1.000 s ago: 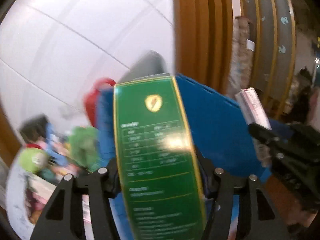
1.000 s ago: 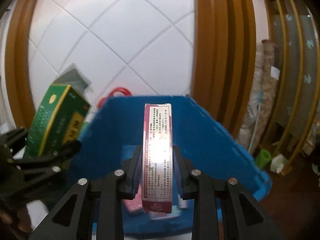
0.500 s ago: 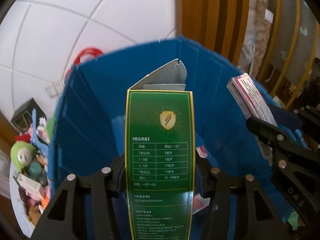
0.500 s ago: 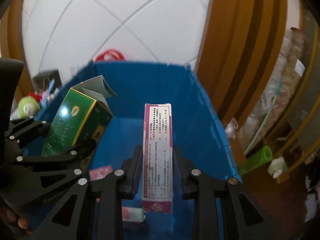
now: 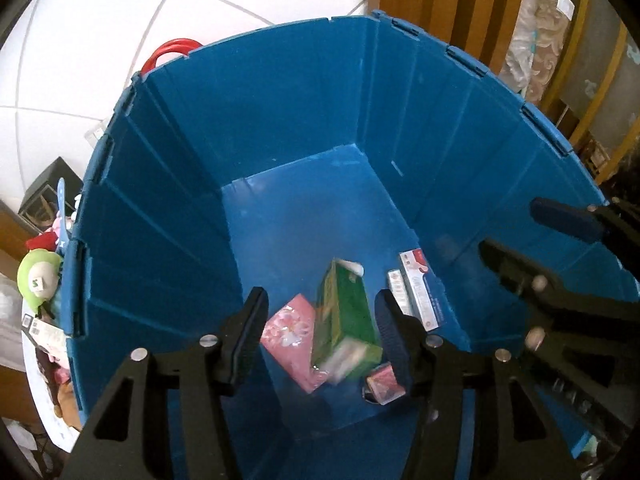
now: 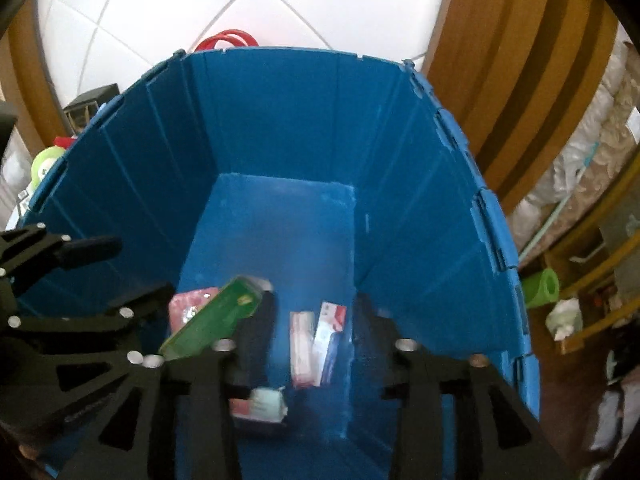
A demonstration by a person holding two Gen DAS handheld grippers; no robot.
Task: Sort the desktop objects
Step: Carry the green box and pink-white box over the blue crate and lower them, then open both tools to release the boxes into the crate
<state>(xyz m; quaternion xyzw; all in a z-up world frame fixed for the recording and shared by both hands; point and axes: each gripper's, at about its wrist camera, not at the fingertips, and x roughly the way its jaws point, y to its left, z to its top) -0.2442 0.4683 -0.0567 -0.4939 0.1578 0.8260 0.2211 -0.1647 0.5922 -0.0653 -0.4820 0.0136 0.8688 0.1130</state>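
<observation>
Green box (image 5: 343, 320), blurred, seemingly tilted, in blue bin (image 5: 280, 120)

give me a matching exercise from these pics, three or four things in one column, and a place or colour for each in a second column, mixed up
Things:
1. green box
2. pink flowered box
3. red handles
4. green foam roll

Places:
a. behind the bin's far wall, outside
b. on the floor right of the blue bin
c. in the bin, between the left tongs' fingers in view
d. flat on the bin floor, left of the green box

Pairs: 1-c, 2-d, 3-a, 4-b
</observation>
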